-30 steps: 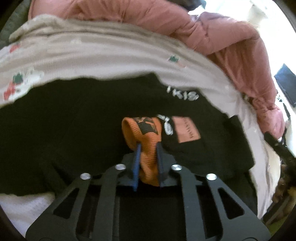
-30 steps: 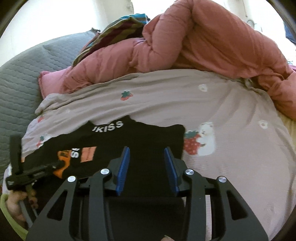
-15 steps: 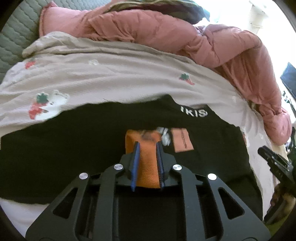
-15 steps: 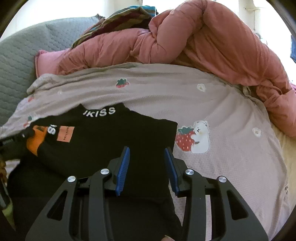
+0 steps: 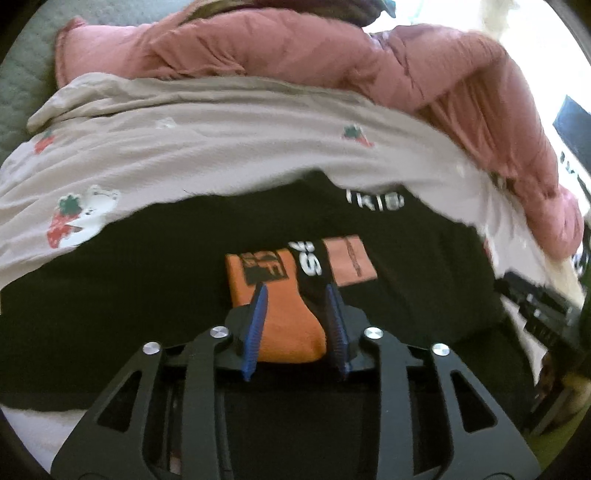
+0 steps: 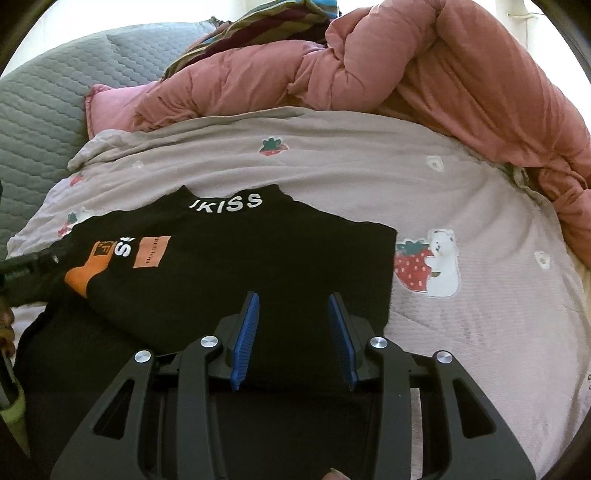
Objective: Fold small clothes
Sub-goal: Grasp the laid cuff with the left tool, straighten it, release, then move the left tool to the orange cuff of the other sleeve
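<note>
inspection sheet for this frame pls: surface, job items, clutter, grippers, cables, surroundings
surface: beige strawberry-print bedsheet, wrinkled.
job's things: black long-sleeve top with white neck lettering, lying flat; its orange sleeve cuff folded onto the chest.
clutter: bunched pink quilted duvet at the far edge; striped fabric behind it.
grippers: left gripper opening, cuff between its jaws; right gripper open over the top, gripping nothing.
cables: nothing seen.
surroundings: grey quilted padding at the left in the right wrist view.
</note>
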A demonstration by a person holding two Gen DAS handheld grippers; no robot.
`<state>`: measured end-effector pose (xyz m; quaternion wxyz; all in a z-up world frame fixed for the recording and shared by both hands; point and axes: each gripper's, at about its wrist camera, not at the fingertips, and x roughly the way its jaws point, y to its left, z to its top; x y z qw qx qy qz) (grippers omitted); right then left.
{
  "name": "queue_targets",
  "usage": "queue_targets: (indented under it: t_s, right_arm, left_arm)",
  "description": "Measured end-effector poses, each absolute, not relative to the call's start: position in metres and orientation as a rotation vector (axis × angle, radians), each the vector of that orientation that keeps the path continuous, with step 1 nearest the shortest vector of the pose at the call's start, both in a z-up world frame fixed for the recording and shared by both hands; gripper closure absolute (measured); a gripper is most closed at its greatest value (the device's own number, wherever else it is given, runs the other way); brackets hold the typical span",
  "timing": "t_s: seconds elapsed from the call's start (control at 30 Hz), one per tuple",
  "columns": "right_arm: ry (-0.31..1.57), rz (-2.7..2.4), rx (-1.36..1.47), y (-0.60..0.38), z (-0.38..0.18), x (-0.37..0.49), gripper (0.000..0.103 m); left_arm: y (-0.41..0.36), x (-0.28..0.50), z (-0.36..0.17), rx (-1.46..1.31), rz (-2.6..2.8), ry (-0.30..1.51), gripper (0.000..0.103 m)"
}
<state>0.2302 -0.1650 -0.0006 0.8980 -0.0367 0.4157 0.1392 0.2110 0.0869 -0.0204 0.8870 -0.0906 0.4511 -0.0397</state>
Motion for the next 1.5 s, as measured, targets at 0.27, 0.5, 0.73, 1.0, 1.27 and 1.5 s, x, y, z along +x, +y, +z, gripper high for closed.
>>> queue_targets:
  t_s: [0.27, 0.5, 0.73, 1.0, 1.27, 1.5]
  right_arm:
    - [0.839, 0.332, -0.073, -0.152, 0.007, 0.236, 0.065]
    - [0.939, 0.306, -0.091, -0.153, -0.023, 0.249, 0.059]
    - [1.024, 0.288, 0.029, -0.177, -0.047, 0.255, 0.058]
    - [0.996, 0.281, 0.014, -0.176, -0.036, 0.242, 0.053]
    - [0.966, 0.294, 0.026, -0.174, -0.024, 0.235, 0.036]
    - [0.906, 0.306, 0.003, -0.165, -0.007, 0.226, 0.016]
  left_arm:
    - [0.090, 0.222, -0.057, -0.191, -0.060, 1.043, 0.072]
    - [0.092, 0.222, -0.057, -0.204, -0.066, 1.044, 0.072]
    - [0.092, 0.222, -0.056, -0.208, -0.068, 1.043, 0.072]
    - [0.097, 0.219, -0.050, -0.220, -0.067, 1.032, 0.055]
    - [0.107, 0.211, -0.033, -0.219, -0.019, 0.976, 0.029]
    - [0.129, 0.190, -0.007, -0.219, 0.051, 0.890, 0.016]
